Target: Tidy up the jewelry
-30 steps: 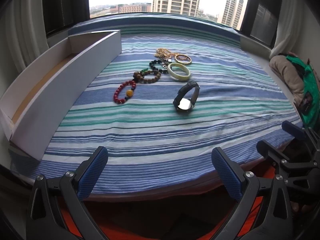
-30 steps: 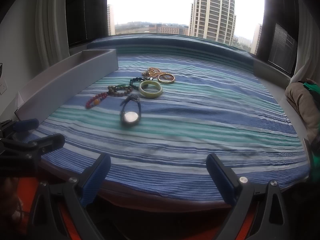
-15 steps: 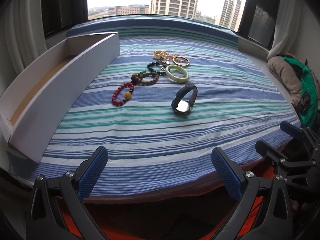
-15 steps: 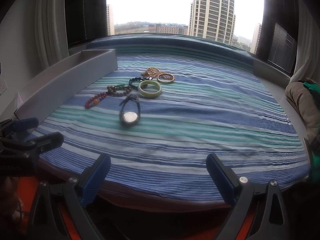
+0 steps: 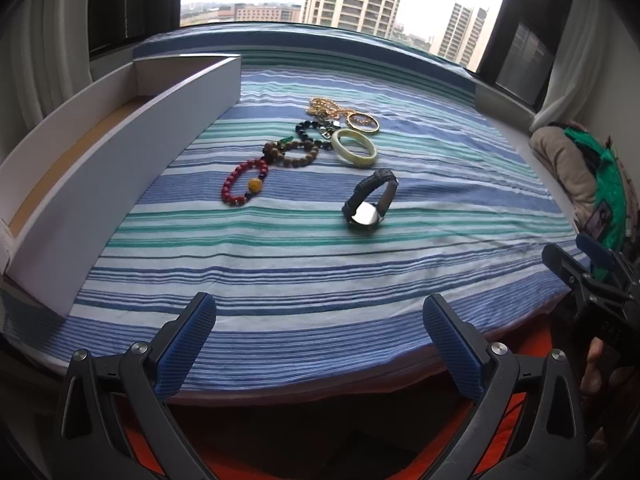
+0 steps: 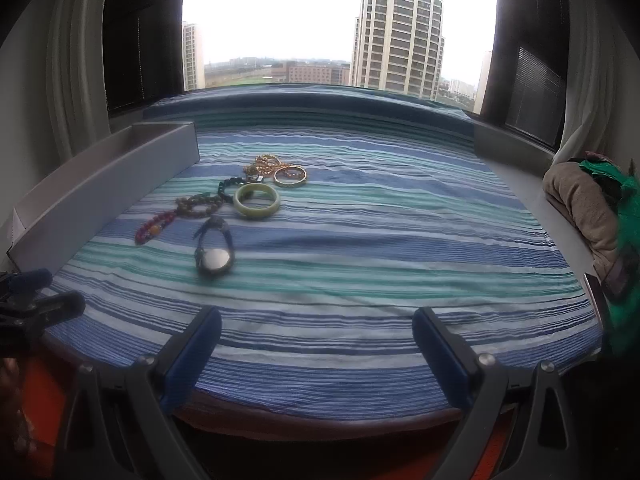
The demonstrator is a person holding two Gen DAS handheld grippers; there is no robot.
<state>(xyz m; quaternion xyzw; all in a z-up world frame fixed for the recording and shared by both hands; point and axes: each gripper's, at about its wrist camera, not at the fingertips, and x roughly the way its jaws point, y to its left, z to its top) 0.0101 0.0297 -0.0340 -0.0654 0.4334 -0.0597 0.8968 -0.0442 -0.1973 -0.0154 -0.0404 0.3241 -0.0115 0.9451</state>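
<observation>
Down at the bottom edge, the left gripper [image 5: 319, 344] and right gripper [image 6: 316, 344] both hang over the near edge of the striped bed [image 5: 280, 272], jaws spread wide, holding nothing and touching nothing. Their lower bodies are cut off by the frame. At the right edge of the left view the other gripper shows only in part, dark and hard to read.

Moving out, the watch [image 5: 370, 202] stands on its side, face toward us, apart from the rest. Beyond it sit the red bead bracelet [image 5: 244, 182], the brown bead bracelet [image 5: 292, 154] and the pale bangle [image 5: 355, 148]. Farther back the dark bead bracelet [image 5: 310, 130], gold bangle [image 5: 362, 122] and gold chain [image 5: 326, 106] tangle together; where one ends is hard to tell. The long white tray [image 5: 120, 152] runs along the left, its near end cut off.

Compared with a second ago, the jewelry sits slightly lower and larger in both views; the jaws are just as wide.
</observation>
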